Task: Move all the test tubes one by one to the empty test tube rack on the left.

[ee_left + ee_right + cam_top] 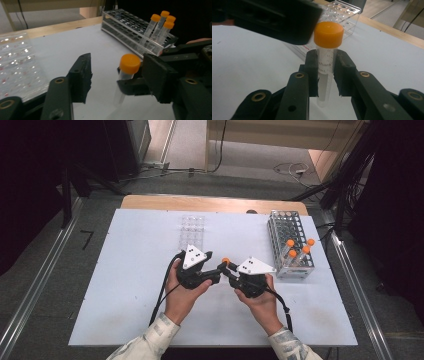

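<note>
A clear tube (325, 72) with an orange cap (328, 34) stands upright at the centre of the right gripper view, pinched between the jaws of the right gripper (325, 75) just below the cap, above the white table (125, 270); in the high view it sits mid-frame, where both grippers meet; the left gripper (117, 72) has its jaws spread, one either side of the cap; both hands angle inward from the bottom edge; a metal rack (280, 227) holding four capped tubes (298, 250) stands right of centre; a clear rack (192, 231) lies above centre.
</note>
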A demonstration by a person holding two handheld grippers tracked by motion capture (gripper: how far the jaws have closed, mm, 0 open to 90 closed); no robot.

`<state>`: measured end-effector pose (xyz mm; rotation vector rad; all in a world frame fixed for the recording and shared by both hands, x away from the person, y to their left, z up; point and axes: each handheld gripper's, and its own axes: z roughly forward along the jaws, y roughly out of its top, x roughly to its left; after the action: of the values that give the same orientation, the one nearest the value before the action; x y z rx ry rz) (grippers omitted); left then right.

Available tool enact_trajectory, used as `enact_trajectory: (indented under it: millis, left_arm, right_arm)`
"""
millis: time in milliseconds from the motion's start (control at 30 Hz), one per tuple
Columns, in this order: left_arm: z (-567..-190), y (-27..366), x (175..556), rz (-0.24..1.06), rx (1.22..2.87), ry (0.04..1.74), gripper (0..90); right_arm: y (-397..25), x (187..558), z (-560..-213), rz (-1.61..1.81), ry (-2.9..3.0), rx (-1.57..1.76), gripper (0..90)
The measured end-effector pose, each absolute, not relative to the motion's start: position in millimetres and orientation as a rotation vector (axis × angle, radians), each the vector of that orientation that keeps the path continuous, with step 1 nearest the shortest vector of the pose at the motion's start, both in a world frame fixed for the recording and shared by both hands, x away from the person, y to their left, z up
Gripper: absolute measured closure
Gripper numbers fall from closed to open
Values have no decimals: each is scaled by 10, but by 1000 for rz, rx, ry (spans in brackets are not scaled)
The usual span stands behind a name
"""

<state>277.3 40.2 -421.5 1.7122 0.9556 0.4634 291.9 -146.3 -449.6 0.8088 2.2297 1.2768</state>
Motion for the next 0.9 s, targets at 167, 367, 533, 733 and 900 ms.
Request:
enact_trajectory:
  millis: [167,367,533,733,900]
  left_arm:
    - [-4229,315,2788,449,1736,927,548]
    - [-4250,306,2807,468,1743,926,611]
    - [-4257,296,2800,471,1745,914,672]
    - [-4285,284,2804,463,1749,915,689]
    - [-4285,281,2804,479,1752,905,703]
  right_arm:
    - [-1464,2910,-4486,1302,2226,805,721]
    - [-1463,2900,-4477,1327,2229,809,721]
    - [-1463,2898,-4477,1331,2229,819,721]
    - [-1476,2905,-4470,1346,2226,826,721]
    - [-1477,2907,-4474,1348,2224,839,720]
